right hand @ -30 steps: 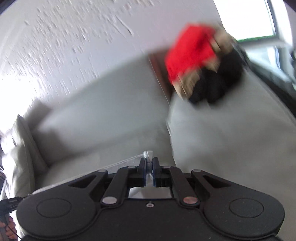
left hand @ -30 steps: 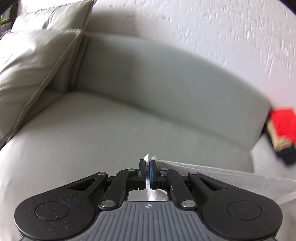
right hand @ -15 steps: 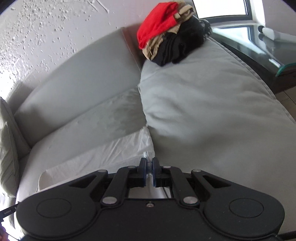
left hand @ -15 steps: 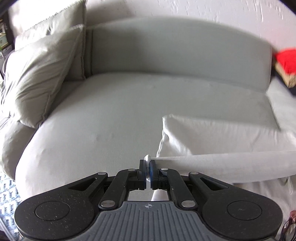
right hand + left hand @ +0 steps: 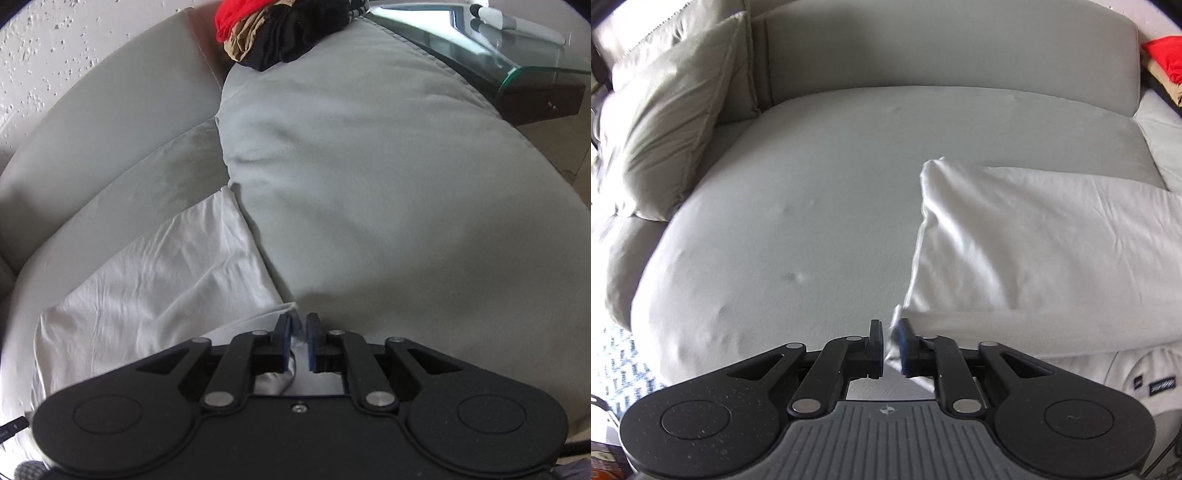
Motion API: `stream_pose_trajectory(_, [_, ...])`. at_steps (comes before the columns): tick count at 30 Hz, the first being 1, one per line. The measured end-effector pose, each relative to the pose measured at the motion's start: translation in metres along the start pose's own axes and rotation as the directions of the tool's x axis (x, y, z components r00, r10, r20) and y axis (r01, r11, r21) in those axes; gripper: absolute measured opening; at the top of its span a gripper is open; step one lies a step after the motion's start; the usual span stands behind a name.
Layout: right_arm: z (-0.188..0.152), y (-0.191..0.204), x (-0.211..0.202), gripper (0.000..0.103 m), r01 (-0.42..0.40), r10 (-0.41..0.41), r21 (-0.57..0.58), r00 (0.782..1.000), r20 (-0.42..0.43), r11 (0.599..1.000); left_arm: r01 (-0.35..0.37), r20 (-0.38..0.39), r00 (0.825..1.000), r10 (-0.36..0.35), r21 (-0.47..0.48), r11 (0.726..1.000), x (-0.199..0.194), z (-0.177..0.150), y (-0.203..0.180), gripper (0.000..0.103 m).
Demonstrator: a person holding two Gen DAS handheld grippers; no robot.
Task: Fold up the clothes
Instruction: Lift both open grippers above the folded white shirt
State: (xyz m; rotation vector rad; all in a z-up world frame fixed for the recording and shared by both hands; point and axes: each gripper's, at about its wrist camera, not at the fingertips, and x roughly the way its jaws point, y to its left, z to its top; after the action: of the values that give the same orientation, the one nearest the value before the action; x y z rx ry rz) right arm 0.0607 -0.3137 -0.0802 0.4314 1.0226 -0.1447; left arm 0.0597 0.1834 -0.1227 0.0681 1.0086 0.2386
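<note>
- White garment (image 5: 1034, 236) lies flat on the grey sofa seat (image 5: 812, 177). In the left wrist view it fills the right half of the frame, long axis running left-right, near edge folded over into a band along the lower right.
- In the right wrist view the same garment (image 5: 147, 280) sits lower left, long axis running diagonally from lower left up to centre, with its far corner tucked against the seam between the two cushions.
- Left claw (image 5: 891, 343): jaws slightly parted, a bit of white cloth edge between them, lying against the blue-padded finger. It looks loose rather than pinched.
- Right claw (image 5: 298, 341): jaws parted by a narrow gap, garment corner sitting in the gap and bunched behind it; not clamped.
- Garment's right end is cut off by the frame in the left view; the claw body hides its near edge in both views.
- Labels (image 5: 1152, 386) at lower right are too small to read.
- Around: cushions (image 5: 661, 122) upper left, pile of red, tan and black clothes (image 5: 280, 33) at top centre on the sofa corner, glass side table (image 5: 517, 55) upper right.
</note>
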Motion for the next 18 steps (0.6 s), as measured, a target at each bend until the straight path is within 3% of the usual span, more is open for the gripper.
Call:
stream_pose_trajectory(4, [-0.003, 0.006, -0.037, 0.026, -0.102, 0.102, -0.007, 0.995, 0.011, 0.995, 0.002, 0.067, 0.998, -0.002, -0.003, 1.000, -0.036, -0.007, 0.007, 0.022])
stream_pose_trajectory(5, [-0.004, 0.010, -0.048, 0.034, -0.136, 0.136, -0.017, 0.991, 0.010, 0.991, 0.017, 0.102, 0.995, -0.017, 0.001, 1.000, -0.049, -0.009, 0.008, 0.023])
stream_pose_trajectory(6, [-0.005, 0.017, -0.053, 0.045, -0.166, 0.166, -0.037, 0.986, 0.003, 0.985, 0.050, 0.134, 0.990, -0.050, 0.008, 0.999, -0.058, -0.008, 0.008, 0.028])
stream_pose_trajectory(8, [-0.006, 0.030, -0.062, 0.054, -0.225, 0.225, -0.077, 0.974, -0.015, 0.971, 0.143, 0.148, 0.978, -0.145, 0.019, 0.989, -0.062, -0.004, 0.002, 0.040])
stream_pose_trajectory(11, [-0.004, 0.051, -0.034, 0.050, -0.267, 0.259, -0.091, 0.962, -0.090, 0.960, 0.253, 0.103, 0.961, -0.257, 0.050, 0.966, -0.047, 0.006, -0.021, 0.049])
stream_pose_trajectory(14, [0.001, 0.074, 0.010, 0.029, -0.259, 0.238, -0.105, 0.955, -0.175, 0.960, 0.229, 0.049, 0.970, -0.237, 0.125, 0.965, -0.019, 0.021, -0.057, 0.049])
stream_pose_trajectory(18, [0.021, 0.095, 0.048, 0.029, -0.193, 0.166, -0.145, 0.969, -0.182, 0.970, 0.217, 0.004, 0.975, -0.222, 0.185, 0.958, 0.011, 0.037, -0.088, 0.048])
